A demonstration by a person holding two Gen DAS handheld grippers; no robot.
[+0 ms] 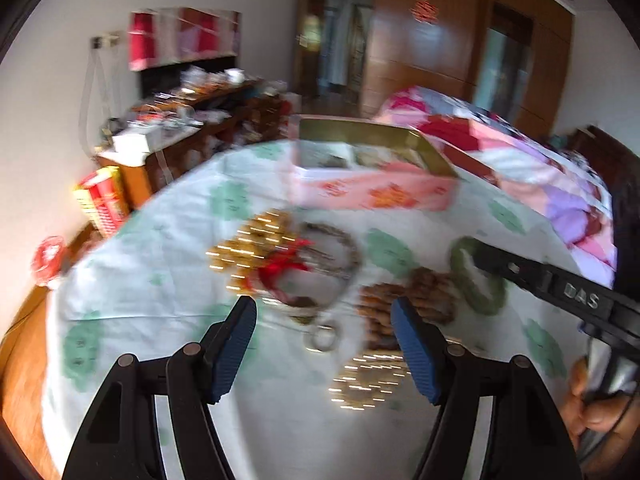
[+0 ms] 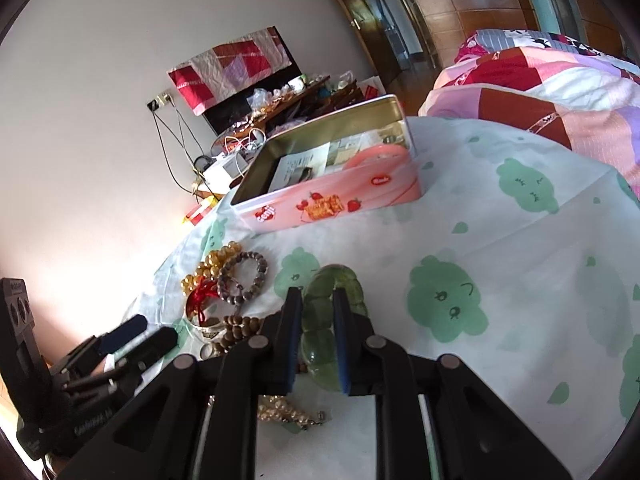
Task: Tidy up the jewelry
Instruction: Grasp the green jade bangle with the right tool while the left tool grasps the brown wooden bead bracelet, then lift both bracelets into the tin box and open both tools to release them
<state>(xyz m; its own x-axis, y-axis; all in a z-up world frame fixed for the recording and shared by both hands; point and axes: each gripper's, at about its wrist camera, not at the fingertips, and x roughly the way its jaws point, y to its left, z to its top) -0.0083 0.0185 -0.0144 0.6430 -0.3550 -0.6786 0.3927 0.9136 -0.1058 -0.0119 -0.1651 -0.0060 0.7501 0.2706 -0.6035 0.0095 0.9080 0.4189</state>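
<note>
I have the right gripper (image 2: 316, 336) clamped on the near side of the translucent green chunky-bead bracelet (image 2: 334, 280), low centre of the right wrist view, its blue pads pressing on the beads. So I judge the step in hand is the pick-up of this one piece.

Next I must lift it off the white cloth with green cartoon clouds (image 2: 520, 248) and carry it up the frame to the open pink rectangular biscuit tin (image 2: 332, 200), which sits above centre with printed paper on its floor. The lift wants care: the bracelet looks slippery, and only one side is held.

My left gripper (image 1: 324, 336) hangs wide open with nothing between its fingers, at the bottom of the blurred left wrist view.

Left of the green bracelet lie a grey-brown beaded bracelet (image 2: 244, 280), amber-gold round beads (image 2: 208, 266) with a red tassel (image 2: 202, 294), a strand of small brown wooden beads (image 2: 240, 326) and a pale pearl-like chain (image 2: 288, 412) at the bottom. The wooden strand lies just beside the held bracelet and could snag. The path to the tin looks clear.
</note>
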